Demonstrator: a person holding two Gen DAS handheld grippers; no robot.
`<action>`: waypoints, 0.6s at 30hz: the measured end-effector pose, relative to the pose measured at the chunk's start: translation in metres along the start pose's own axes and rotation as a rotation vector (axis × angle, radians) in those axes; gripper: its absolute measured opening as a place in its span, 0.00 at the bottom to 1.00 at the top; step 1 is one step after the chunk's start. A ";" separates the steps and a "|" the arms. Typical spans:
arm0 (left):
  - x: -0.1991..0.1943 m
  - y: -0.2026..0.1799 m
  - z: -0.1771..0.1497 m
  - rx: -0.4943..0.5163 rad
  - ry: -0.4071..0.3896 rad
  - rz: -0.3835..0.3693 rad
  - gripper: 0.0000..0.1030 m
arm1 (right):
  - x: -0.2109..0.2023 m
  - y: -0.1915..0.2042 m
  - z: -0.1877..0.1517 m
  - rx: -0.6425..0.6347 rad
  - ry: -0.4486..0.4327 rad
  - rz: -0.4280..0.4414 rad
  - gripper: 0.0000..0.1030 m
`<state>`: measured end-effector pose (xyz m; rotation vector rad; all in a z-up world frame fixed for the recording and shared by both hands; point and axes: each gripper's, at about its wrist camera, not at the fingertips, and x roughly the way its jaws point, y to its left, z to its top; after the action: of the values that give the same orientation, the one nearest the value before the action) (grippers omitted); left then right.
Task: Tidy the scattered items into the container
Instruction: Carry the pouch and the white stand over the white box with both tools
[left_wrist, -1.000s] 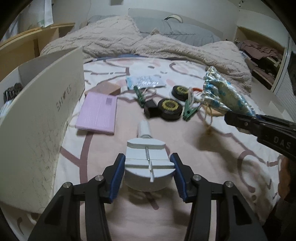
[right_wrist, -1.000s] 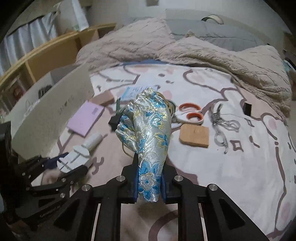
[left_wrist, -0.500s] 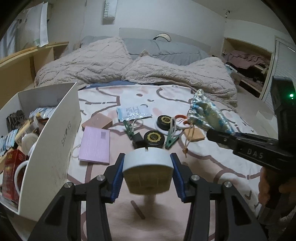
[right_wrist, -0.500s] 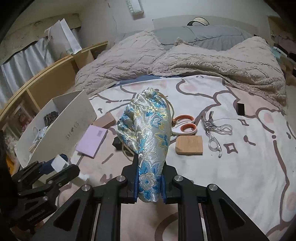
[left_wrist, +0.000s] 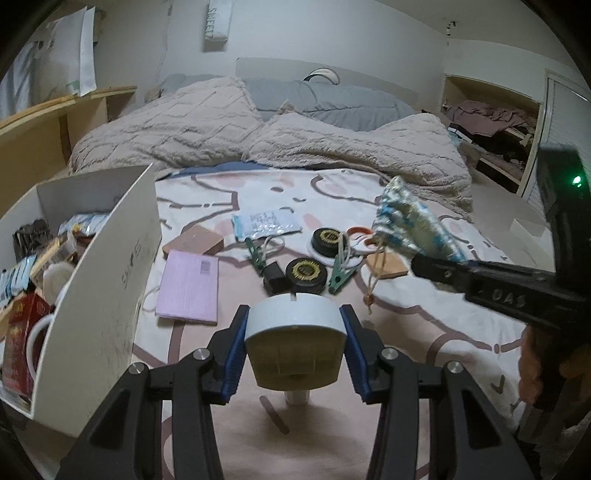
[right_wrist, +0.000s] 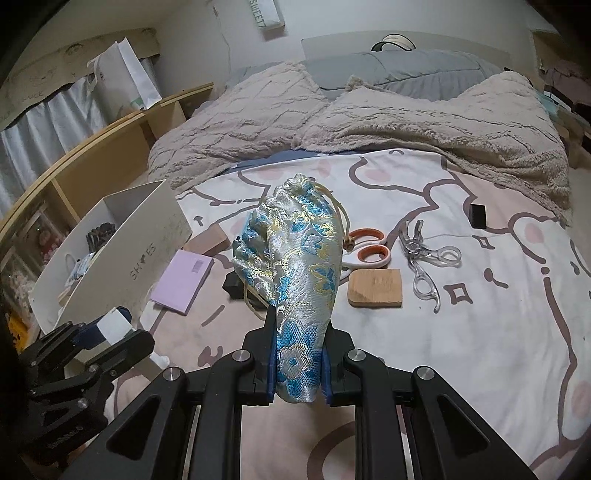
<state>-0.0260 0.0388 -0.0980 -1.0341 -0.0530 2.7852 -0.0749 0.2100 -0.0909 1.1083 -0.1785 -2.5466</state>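
My left gripper (left_wrist: 293, 326) is shut on a white plastic tool (left_wrist: 295, 354) with a rounded head, held clear above the bedspread, its stem hanging below. The open white shoebox (left_wrist: 110, 258), packed with several items, stands just to its left. My right gripper (right_wrist: 298, 354) is shut on the lower end of a blue, gold and silver brocade drawstring pouch (right_wrist: 295, 251), which stands up from the jaws above the bed. In the left wrist view the pouch (left_wrist: 410, 225) shows at the right. In the right wrist view the white tool (right_wrist: 112, 325) shows at lower left, beside the shoebox (right_wrist: 147, 229).
Still on the bedspread lie a pink notepad (left_wrist: 188, 288), two black round tins (left_wrist: 306, 273), green clips (left_wrist: 341, 275), orange-handled scissors (right_wrist: 365, 251), a wooden block (right_wrist: 375, 288), a clear plastic tool (right_wrist: 424, 254) and a small black box (right_wrist: 477, 216). A rumpled beige blanket (right_wrist: 406, 122) fills the far side.
My left gripper has lifted the white tool off the bedspread and tipped it up, and the shoebox's inside has come into view. The right gripper keeps its hold on the pouch.
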 end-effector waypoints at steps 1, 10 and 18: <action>0.002 0.002 -0.003 -0.008 0.002 -0.001 0.46 | 0.000 0.000 0.000 0.000 0.002 0.001 0.18; 0.010 0.007 -0.008 -0.011 -0.029 0.024 0.47 | 0.004 0.000 -0.003 0.000 0.025 0.006 0.18; 0.021 0.009 -0.014 -0.005 -0.010 0.053 0.49 | 0.006 0.001 -0.004 -0.004 0.037 0.007 0.18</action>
<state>-0.0345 0.0333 -0.1230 -1.0379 -0.0340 2.8395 -0.0755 0.2074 -0.0978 1.1505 -0.1680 -2.5179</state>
